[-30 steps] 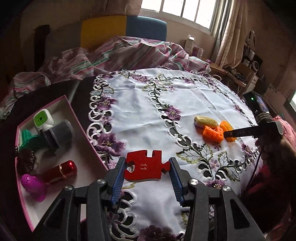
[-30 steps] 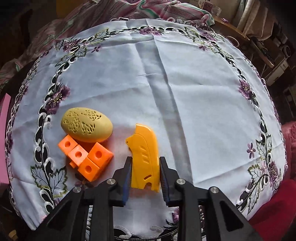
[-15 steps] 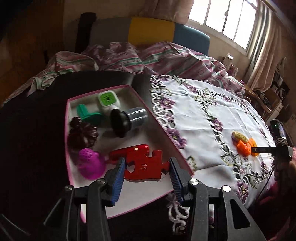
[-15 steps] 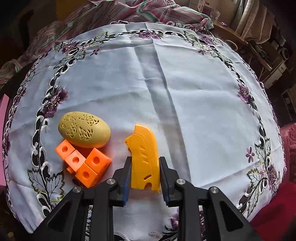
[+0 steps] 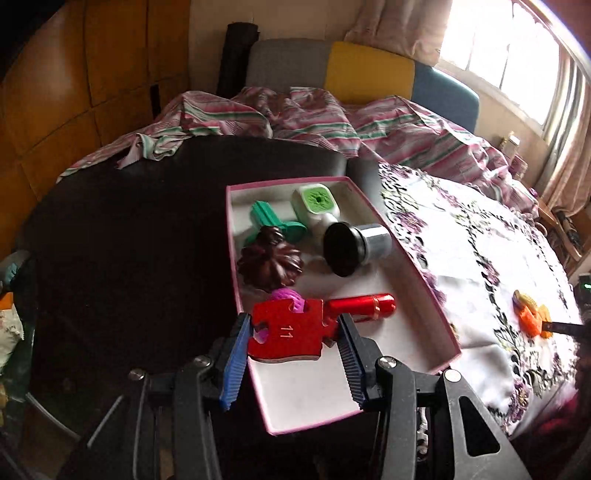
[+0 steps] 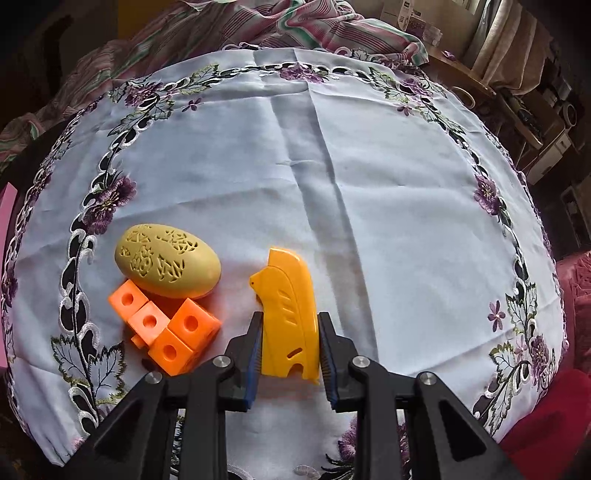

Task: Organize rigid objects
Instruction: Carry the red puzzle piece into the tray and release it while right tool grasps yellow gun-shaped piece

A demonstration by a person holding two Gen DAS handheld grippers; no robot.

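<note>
The left gripper (image 5: 291, 334) was clenched on a red puzzle piece (image 5: 290, 334) marked 11, its blue pads pressing the piece's two sides, and held it over the near part of a pink-rimmed box (image 5: 436, 295). Just beyond the piece lay a magenta ball (image 5: 290, 295) (mostly hidden behind it) and a red cylinder (image 5: 364, 306). Farther into the box sat a dark brown fluted mould (image 5: 269, 262), a black-and-grey cap (image 5: 354, 247), a green plastic piece (image 5: 275, 221) and a white bottle with a green top (image 5: 316, 203). The box rested on a dark table (image 5: 129, 229), beside an embroidered white tablecloth (image 5: 480, 240).

The right gripper (image 6: 290, 339) was closed tight on a yellow plastic piece (image 6: 290, 314), which lay on the cloth with its narrow end pointing away. To its left, near but apart, were orange linked cubes (image 6: 166, 325), touching a yellow-green pierced egg (image 6: 168, 264) just beyond them. A striped blanket (image 6: 295, 26) lay bunched past the table's far edge.
</note>
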